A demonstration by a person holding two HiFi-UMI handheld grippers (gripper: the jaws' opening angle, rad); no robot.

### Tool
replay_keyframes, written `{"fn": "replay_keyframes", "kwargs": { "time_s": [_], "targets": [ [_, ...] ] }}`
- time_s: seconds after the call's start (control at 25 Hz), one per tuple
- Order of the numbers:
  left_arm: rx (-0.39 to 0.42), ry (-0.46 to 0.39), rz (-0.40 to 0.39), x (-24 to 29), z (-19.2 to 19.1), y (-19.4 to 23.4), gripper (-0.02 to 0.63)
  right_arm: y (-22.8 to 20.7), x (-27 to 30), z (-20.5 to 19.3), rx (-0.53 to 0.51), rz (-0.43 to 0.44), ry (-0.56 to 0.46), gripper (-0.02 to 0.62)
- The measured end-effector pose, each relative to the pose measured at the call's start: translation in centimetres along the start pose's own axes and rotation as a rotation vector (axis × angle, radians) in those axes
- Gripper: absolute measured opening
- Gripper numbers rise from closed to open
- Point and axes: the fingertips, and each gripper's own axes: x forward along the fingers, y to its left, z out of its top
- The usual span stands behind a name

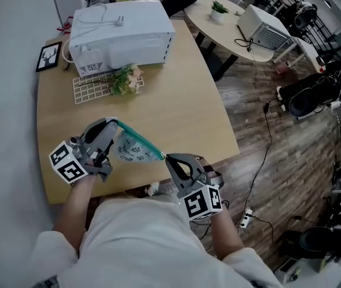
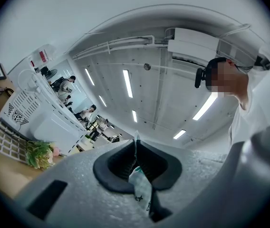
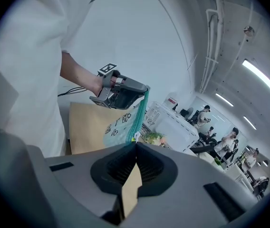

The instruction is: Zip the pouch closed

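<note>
Gripping pouch [image 1: 133,150] ends, left gripper [image 1: 115,124], right gripper [image 1: 166,157] (jaws clamped), above table [image 1: 179,101].

bright, even ceiling strip lights [image 2: 127,83]; strong fisheye distortion, dark corners

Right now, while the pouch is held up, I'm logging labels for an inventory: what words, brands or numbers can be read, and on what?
No text reads clearly in any view.
Pouch: small black print, too small to read.
Red label behind the white appliance: blurred, unreadable.
Marker cubes: square black-and-white codes, no words.
Framed picture: a drawing, no lettering visible.
</note>
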Motion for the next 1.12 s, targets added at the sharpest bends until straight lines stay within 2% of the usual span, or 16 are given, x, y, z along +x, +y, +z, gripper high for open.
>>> {"fn": "replay_keyframes", "kwargs": {
  "time_s": [0.32, 0.56, 0.92, 1.12],
  "targets": [
    [0.014, 0.047, 0.042, -1.5, -1.1, 0.2, 0.025, -0.3, 0.6, -0.9, 0.094, -0.010, -0.004, 0.003],
    [0.020, 0.067, 0.101, -3.6, -1.5, 0.6, 0.025, -0.5, 2.5, -1.1, 0.150, 0.020, -0.009, 0.006],
    [0.019, 0.042, 0.176, -5.7, -1.4, 1.3, 0.025, -1.1, 4.3, -0.6, 0.232, 0.029, -0.050, 0.014],
    [0.083, 0.028, 0.234, -5.7, -1.0, 1.6, 0.025, -1.5, 4.5, -0.2, 0.301, 0.034, -0.096, 0.020]
  ]
}}
